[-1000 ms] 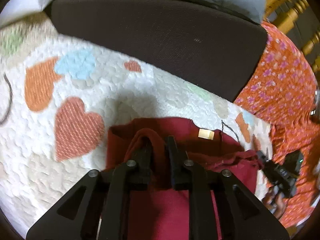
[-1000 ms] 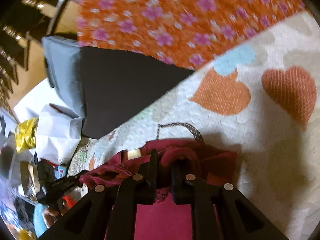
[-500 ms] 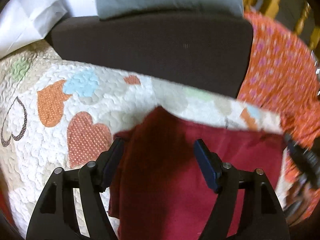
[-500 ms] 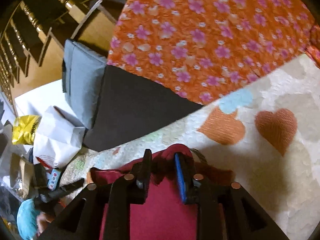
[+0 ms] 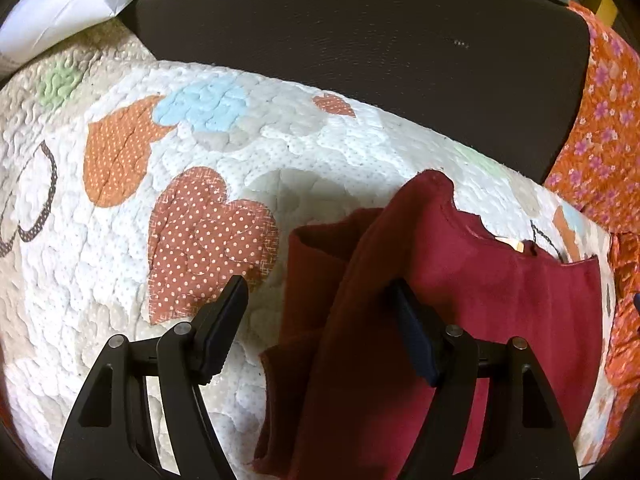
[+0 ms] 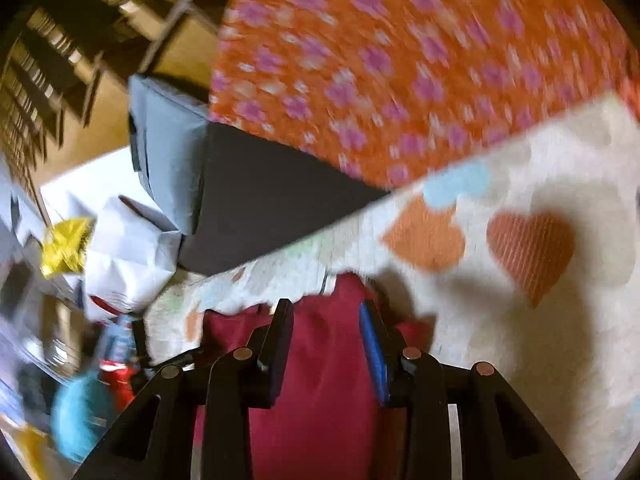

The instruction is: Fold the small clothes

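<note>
Here, closest to the left wrist camera, the left gripper [image 5: 320, 292] stands wide open, holding nothing; its right finger rests against the red shirt [image 5: 460, 320], while the left finger hangs over the bare quilt [image 5: 120, 272]. The shirt lies on the quilt with one side folded over itself, a sleeve running down beside it and a small tan label at the neck. In the blurred right wrist view, the right gripper [image 6: 326, 312] is partly open with the shirt [image 6: 320, 380] lying between and under its fingers, not pinched. Beyond the shirt the quilt [image 6: 500, 320] shows orange, brown and blue hearts. Farther back sits a dark cushion [image 5: 360, 48], beside it an orange flowered cloth [image 5: 600, 128]. White paper [image 5: 72, 4] lies at the far left.
</note>
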A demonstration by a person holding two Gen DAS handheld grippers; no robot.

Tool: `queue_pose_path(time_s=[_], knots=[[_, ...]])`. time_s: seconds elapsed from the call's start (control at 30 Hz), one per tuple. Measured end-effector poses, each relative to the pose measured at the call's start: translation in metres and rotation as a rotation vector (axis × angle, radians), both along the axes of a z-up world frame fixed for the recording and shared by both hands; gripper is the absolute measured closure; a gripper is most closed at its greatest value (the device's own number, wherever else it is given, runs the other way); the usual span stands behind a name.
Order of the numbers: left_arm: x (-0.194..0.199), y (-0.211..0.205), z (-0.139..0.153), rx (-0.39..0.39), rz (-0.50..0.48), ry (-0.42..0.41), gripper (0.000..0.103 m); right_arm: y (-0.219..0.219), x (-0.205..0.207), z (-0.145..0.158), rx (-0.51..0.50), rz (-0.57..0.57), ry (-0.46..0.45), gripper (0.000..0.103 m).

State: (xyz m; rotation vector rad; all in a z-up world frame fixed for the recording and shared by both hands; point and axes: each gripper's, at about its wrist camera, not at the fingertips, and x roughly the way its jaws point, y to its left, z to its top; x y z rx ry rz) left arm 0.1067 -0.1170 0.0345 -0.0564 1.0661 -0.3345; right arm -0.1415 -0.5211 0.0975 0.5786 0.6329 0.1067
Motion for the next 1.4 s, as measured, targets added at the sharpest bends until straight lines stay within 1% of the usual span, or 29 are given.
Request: queue_pose_path(time_s=[0.03, 0.07, 0.17, 0.2, 0.23, 0.27, 0.3, 0.33, 0.4, 0.43, 0.5, 0.6, 0.63, 0.73, 0.8, 0.87, 0.97, 1.07, 1.1, 1.17, 1.2, 1.23, 1.27, 1.3, 1.33, 1.37, 1.4], knots=[[-0.001, -0.001, 0.0, 0.002, 0.001, -0.008, 0.03, 0.008, 0.006, -0.003, -0.039, 0.014, 0.021, 0.07], [-0.004, -0.001, -0.002, 0.005, 0.003, -0.017, 0.03, 0.02, 0.017, -0.011, -0.08, 0.033, 0.069, 0.07], [-0.01, 0.001, -0.01, 0.007, 0.011, -0.029, 0.028, 0.042, 0.048, -0.039, -0.107, 0.06, 0.139, 0.071], [-0.01, 0.002, -0.012, 0.003, 0.011, -0.034, 0.027, 0.045, 0.056, -0.049, -0.138, 0.046, 0.173, 0.072], [-0.011, 0.004, -0.012, -0.003, 0.005, -0.034, 0.027, 0.046, 0.068, -0.063, -0.191, 0.017, 0.236, 0.076], [-0.01, 0.005, -0.011, -0.008, 0.0, -0.023, 0.027, 0.046, 0.074, -0.071, -0.209, 0.003, 0.265, 0.08], [-0.011, 0.009, -0.008, -0.013, -0.002, -0.006, 0.027, 0.045, 0.076, -0.074, -0.215, -0.009, 0.268, 0.08], [-0.013, 0.014, -0.003, -0.016, -0.004, 0.008, 0.027, 0.045, 0.073, -0.07, -0.214, -0.02, 0.261, 0.08], [-0.026, 0.026, 0.013, -0.016, -0.02, -0.003, 0.027, 0.048, 0.062, -0.057, -0.224, -0.021, 0.253, 0.078], [-0.032, 0.03, 0.018, -0.018, -0.036, -0.01, 0.027, 0.052, 0.053, -0.048, -0.233, -0.012, 0.234, 0.078], [-0.054, 0.041, 0.028, -0.025, -0.089, -0.008, 0.027, 0.066, 0.029, -0.033, -0.219, 0.05, 0.204, 0.077], [-0.088, 0.055, 0.031, -0.036, -0.145, 0.014, 0.027, 0.081, 0.005, -0.026, -0.188, 0.15, 0.191, 0.076], [-0.098, 0.059, 0.029, -0.039, -0.155, 0.023, 0.027, 0.087, -0.005, -0.026, -0.201, 0.169, 0.205, 0.075], [-0.127, 0.068, 0.014, -0.066, -0.197, 0.077, 0.027, 0.093, -0.028, -0.032, -0.258, 0.168, 0.252, 0.073], [-0.138, 0.068, 0.002, -0.051, -0.223, 0.095, 0.027, 0.088, -0.051, -0.04, -0.263, 0.15, 0.289, 0.073], [-0.144, 0.065, -0.003, -0.048, -0.239, 0.085, 0.027, 0.078, -0.069, -0.047, -0.235, 0.126, 0.308, 0.07], [-0.147, 0.06, -0.011, -0.054, -0.279, 0.1, 0.027, 0.067, -0.096, -0.059, -0.164, 0.094, 0.311, 0.065], [-0.149, 0.054, -0.014, -0.05, -0.3, 0.078, 0.027, 0.06, -0.104, -0.074, -0.101, 0.072, 0.328, 0.065], [-0.149, 0.052, -0.015, -0.048, -0.307, 0.078, 0.028, 0.059, -0.106, -0.077, -0.077, 0.068, 0.317, 0.065], [-0.149, 0.045, -0.019, -0.055, -0.333, 0.084, 0.039, 0.062, -0.104, -0.081, -0.029, 0.093, 0.292, 0.065], [-0.149, 0.043, -0.019, -0.06, -0.347, 0.091, 0.047, 0.065, -0.103, -0.084, -0.009, 0.109, 0.282, 0.066], [-0.149, 0.038, -0.02, -0.044, -0.353, 0.087, 0.05, 0.069, -0.101, -0.088, -0.005, 0.12, 0.278, 0.079], [-0.149, 0.037, -0.02, -0.032, -0.357, 0.078, 0.054, 0.075, -0.099, -0.09, -0.057, 0.123, 0.287, 0.094], [-0.149, 0.036, -0.02, -0.016, -0.363, 0.071, 0.063, 0.082, -0.098, -0.089, -0.142, 0.126, 0.29, 0.094], [-0.15, 0.038, -0.02, -0.014, -0.368, 0.074, 0.069, 0.086, -0.1, -0.086, -0.173, 0.134, 0.278, 0.094], [-0.152, 0.04, -0.019, -0.012, -0.366, 0.075, 0.078, 0.09, -0.103, -0.08, -0.207, 0.137, 0.264, 0.095], [-0.153, 0.044, -0.018, 0.002, -0.354, 0.07, 0.085, 0.092, -0.106, -0.074, -0.238, 0.139, 0.254, 0.095]])
